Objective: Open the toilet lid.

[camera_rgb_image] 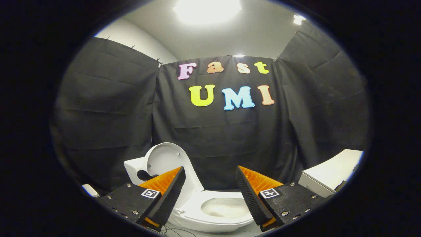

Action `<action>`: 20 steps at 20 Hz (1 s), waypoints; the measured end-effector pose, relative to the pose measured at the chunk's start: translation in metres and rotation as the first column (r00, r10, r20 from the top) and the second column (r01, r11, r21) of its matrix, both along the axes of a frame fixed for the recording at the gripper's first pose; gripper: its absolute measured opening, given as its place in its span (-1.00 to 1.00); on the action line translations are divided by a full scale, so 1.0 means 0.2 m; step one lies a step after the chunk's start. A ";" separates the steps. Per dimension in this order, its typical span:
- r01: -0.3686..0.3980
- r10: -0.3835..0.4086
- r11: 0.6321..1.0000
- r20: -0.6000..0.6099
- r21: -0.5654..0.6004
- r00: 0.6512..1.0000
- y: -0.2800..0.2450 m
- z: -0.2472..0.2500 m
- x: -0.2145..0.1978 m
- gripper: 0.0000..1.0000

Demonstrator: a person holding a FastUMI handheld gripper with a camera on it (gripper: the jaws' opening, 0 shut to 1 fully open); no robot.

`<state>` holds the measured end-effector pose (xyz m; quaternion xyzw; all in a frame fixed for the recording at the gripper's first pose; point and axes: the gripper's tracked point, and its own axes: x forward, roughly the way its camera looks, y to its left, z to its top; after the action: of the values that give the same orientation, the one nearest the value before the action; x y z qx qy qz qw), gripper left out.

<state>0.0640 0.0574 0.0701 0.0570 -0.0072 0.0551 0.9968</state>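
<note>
A white toilet stands just ahead of and below my fingers. Its lid [166, 159] is raised upright, leaning back toward the tank [134, 169] behind the left finger. The seat [194, 214] lies flat around the open bowl [223, 207], which shows between the fingers. My gripper [210, 177] is open, its fingers spread wide with nothing between them, hovering above the front of the toilet and apart from the lid.
Black cloth walls close the booth behind and to both sides. A white cabinet or counter [332, 174] stands to the right beyond the right finger. A small white object [89, 190] sits low beside the left finger. A cable lies on the floor before the toilet.
</note>
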 end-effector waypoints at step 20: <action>0.067 -0.069 0.997 -0.057 -0.039 0.996 -0.29 -0.32 -0.31 0.90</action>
<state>0.0014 -0.0013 0.0067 0.0400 0.0208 0.0195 0.9988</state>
